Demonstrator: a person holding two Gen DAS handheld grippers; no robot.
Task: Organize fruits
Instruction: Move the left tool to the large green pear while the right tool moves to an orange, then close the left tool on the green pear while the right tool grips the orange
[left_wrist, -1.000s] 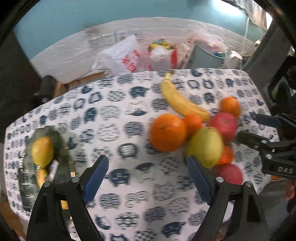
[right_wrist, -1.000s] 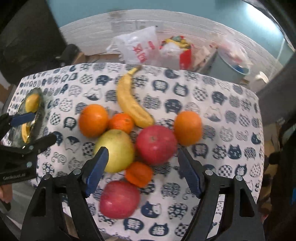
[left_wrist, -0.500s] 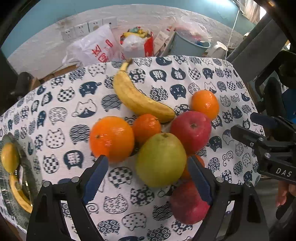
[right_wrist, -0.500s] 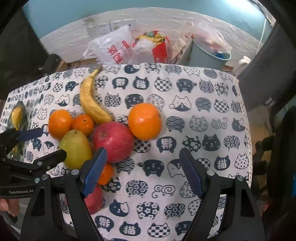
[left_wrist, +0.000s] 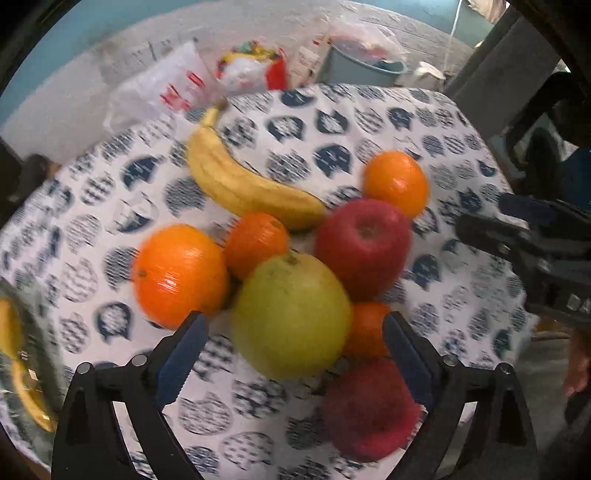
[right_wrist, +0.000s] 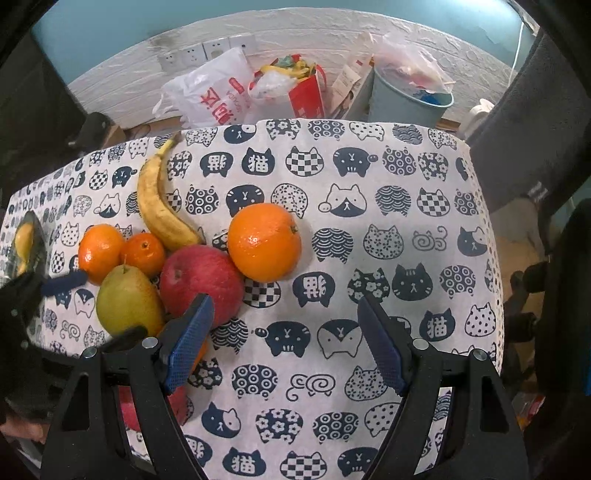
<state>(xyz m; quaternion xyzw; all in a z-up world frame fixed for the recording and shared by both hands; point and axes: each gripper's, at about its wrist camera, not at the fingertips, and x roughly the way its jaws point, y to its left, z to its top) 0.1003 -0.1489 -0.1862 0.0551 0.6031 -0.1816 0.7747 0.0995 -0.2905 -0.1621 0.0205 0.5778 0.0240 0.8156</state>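
Note:
A pile of fruit lies on the cat-print cloth (right_wrist: 369, 240). In the left wrist view my left gripper (left_wrist: 291, 354) is open, its blue pads either side of a green pear (left_wrist: 291, 317). Around the pear are a large orange (left_wrist: 181, 273), a small orange (left_wrist: 256, 243), a red apple (left_wrist: 364, 245), a second red apple (left_wrist: 369, 406), a banana (left_wrist: 240, 184) and a far orange (left_wrist: 397, 182). My right gripper (right_wrist: 286, 343) is open and empty over bare cloth, right of the red apple (right_wrist: 201, 280) and below an orange (right_wrist: 264, 242). The pear (right_wrist: 127, 299) and banana (right_wrist: 159, 206) lie to its left.
A dark plate (left_wrist: 29, 343) holding yellow fruit sits at the table's left edge. Behind the table stand plastic bags (right_wrist: 210, 96), a red bag (right_wrist: 306, 92) and a grey bin (right_wrist: 406, 99). A dark chair (right_wrist: 528, 122) stands at the right.
My left gripper has swung right from the plate and closed in on the pear. My right gripper has shifted right, off the fruit pile, to over bare cloth.

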